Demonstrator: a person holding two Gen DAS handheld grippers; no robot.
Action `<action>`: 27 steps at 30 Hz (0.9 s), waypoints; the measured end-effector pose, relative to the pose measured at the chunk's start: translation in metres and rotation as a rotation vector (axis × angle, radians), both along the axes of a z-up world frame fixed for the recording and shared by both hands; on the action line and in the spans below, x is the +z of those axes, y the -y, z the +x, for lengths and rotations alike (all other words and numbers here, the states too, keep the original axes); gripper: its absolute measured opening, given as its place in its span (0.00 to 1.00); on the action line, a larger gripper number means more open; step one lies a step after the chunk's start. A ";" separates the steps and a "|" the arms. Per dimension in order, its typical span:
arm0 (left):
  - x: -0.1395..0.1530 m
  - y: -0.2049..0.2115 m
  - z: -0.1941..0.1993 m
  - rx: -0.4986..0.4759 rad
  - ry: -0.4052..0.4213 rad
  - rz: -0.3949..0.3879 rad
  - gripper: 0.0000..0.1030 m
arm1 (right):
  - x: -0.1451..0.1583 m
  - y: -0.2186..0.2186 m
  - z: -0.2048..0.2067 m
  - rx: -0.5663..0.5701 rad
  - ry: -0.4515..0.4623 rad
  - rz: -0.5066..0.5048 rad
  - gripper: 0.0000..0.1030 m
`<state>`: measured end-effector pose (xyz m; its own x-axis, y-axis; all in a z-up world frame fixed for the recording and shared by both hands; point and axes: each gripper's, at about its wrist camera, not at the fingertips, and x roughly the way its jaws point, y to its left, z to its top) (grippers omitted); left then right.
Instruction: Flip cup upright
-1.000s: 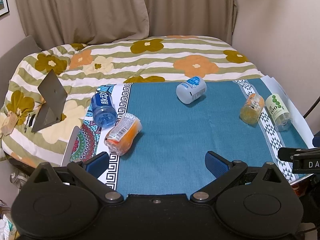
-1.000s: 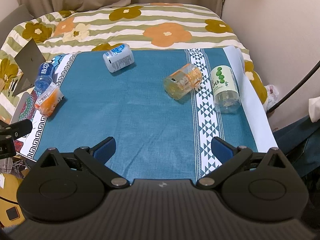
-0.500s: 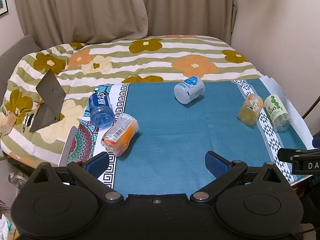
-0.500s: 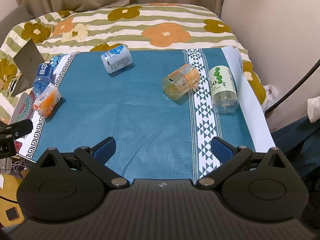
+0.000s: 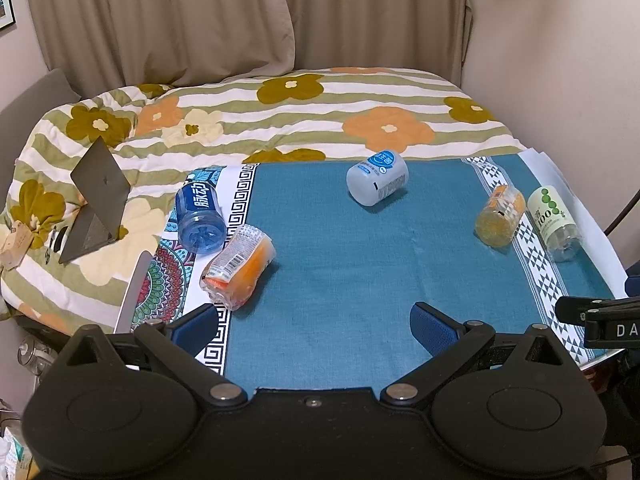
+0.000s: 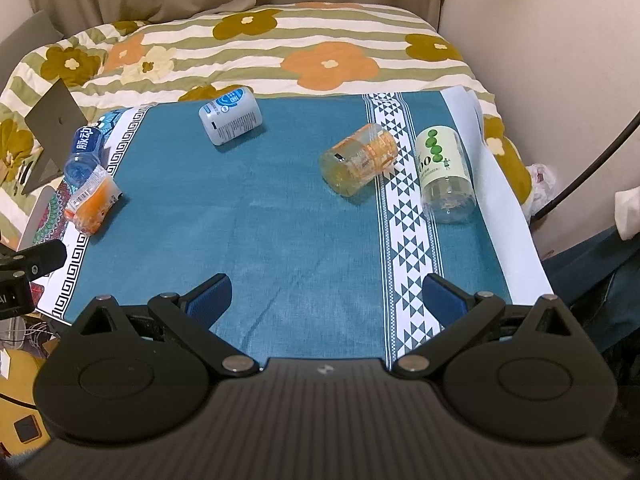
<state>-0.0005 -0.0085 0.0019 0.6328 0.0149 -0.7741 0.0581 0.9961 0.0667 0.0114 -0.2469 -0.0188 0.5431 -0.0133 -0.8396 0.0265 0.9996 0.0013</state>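
Both grippers are spread wide and holding nothing: the left gripper (image 5: 314,322) and the right gripper (image 6: 326,298) hover over the near edge of the teal cloth (image 6: 280,216), well apart from every cup. So honestly nothing's done yet, all five cups are on their sides. From the right wrist view, the grey-white cup (image 6: 230,120) lies at about 11 o'clock, the orange-yellow cup (image 6: 360,158) at roughly 1 o'clock, and the green-dot cup (image 6: 444,172) just beside it, further toward 2. Way over at 9 to 10 o'clock sit the blue cup (image 6: 86,152) and the crinkly orange cup (image 6: 94,202), touching or nearly so. Which one gets flipped first is anybody's guess; the whole job is still ahead. The left wrist view shows that blue/orange pair way better, at about 10 o'clock and close in, plus the open laptop (image 5: 98,200) on the floral quilt (image 5: 320,120). The right view gives the cleaner look at the green-dot cup, and its open end seems to face the camera, though the clear plastic makes that hard to call.
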 end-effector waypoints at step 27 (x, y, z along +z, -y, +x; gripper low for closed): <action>0.003 0.000 -0.002 -0.005 -0.007 0.004 1.00 | 0.001 0.001 -0.002 -0.005 -0.008 0.019 1.00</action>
